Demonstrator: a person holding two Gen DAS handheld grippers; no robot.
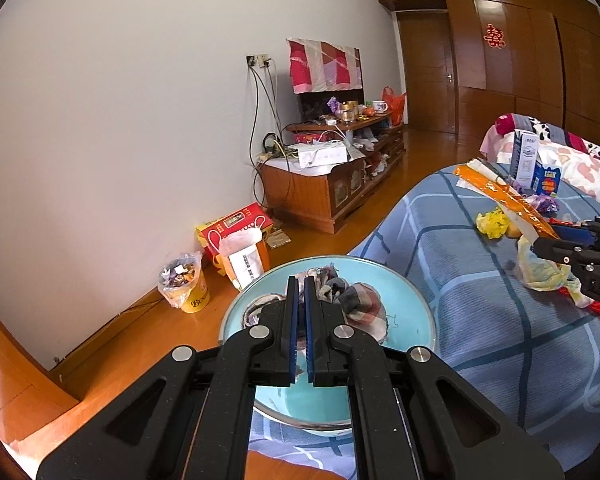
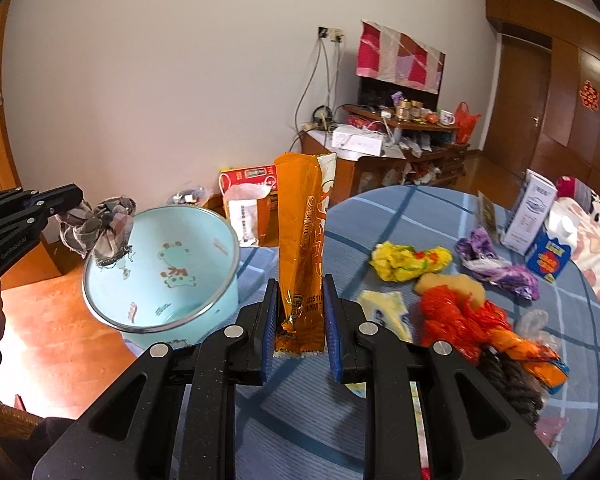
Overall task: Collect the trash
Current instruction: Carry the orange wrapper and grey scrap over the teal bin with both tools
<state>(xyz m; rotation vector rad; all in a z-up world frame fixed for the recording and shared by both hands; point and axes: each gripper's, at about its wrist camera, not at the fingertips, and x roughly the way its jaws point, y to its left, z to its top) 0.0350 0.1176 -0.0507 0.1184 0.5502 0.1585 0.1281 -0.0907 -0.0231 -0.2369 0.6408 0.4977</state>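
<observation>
Left gripper [image 1: 302, 280] is pinching a crumpled plaid rag [image 2: 108, 220] between nearly closed jaws, dangling it over the rim of the light-blue basin [image 2: 224, 248]. Right gripper [image 2: 299, 280] is clamping an orange snack wrapper [image 2: 300, 240] upright above the blue checked bedspread [image 2: 400, 216], where more scraps are lying. Its black frame is hiding the wrapper's bottom edge and part of the dark rope [image 2: 512, 380].

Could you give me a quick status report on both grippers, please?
Left gripper shut on plaid rag, over the blue basin. Right gripper shut on orange wrapper. Path to basin unobstructed.
</observation>
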